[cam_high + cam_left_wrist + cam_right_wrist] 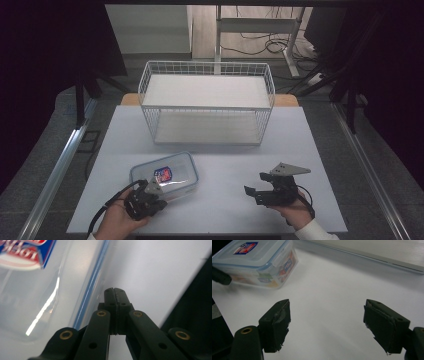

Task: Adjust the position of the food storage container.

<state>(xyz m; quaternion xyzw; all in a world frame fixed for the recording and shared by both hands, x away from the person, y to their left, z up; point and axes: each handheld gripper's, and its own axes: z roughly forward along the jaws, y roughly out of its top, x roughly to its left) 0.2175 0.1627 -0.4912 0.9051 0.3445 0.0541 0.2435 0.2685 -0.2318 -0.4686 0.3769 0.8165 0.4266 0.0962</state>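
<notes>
A clear plastic container (165, 174) with a blue-sealed lid and a red and blue label lies at the front left of the white table (220, 165). My left gripper (158, 189) rests at its near edge, held in a hand. Its jaws are pressed together with nothing between them, and the tips (115, 291) lie against the lid's blue-lined rim (90, 287). My right gripper (256, 183) stands open at the front right, over bare tabletop. From there the container (257, 262) lies to the upper left, well beyond the wide-apart right gripper (328, 308).
A white wire basket shelf (206, 102) with two levels stands at the back middle of the table. Dark floor, metal rails and a desk frame with cables (260, 45) surround the table. The table's front edge runs just below both hands.
</notes>
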